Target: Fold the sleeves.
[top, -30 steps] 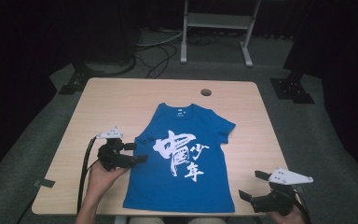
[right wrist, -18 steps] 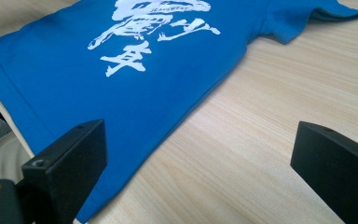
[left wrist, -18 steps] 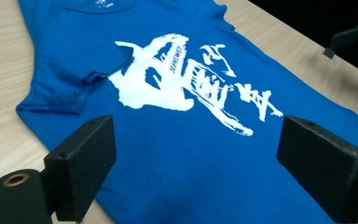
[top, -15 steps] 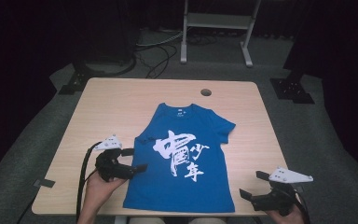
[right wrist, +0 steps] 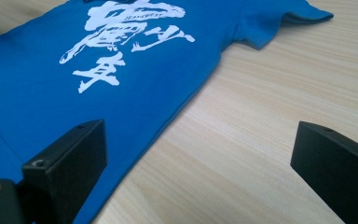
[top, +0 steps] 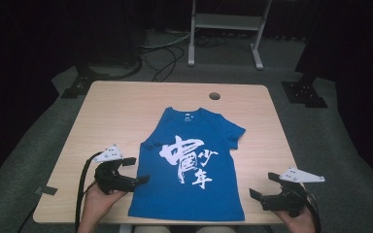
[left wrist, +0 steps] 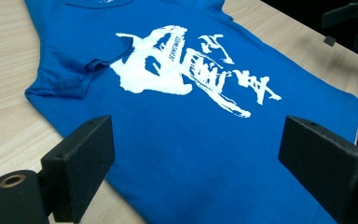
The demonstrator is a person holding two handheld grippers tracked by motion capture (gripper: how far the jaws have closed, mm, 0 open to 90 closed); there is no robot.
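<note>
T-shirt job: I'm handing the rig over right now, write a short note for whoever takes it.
Left claw: open, nothing held; its jaws have just been opening at the shirt's left edge, one jaw over the fabric.
Right claw: open, nothing held, over bare table off the shirt's lower right corner.
Blue T-shirt: flat, print up, collar at the far side. Its left sleeve is folded in; the right sleeve lies spread out.
Done: shirt laid out.
Left: probably folding; no body fold made yet.

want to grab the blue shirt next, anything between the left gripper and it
Nothing visible. The left gripper sits open at the edge of the blue shirt, and its own view shows the cloth right past its jaws on the bare table.
</note>
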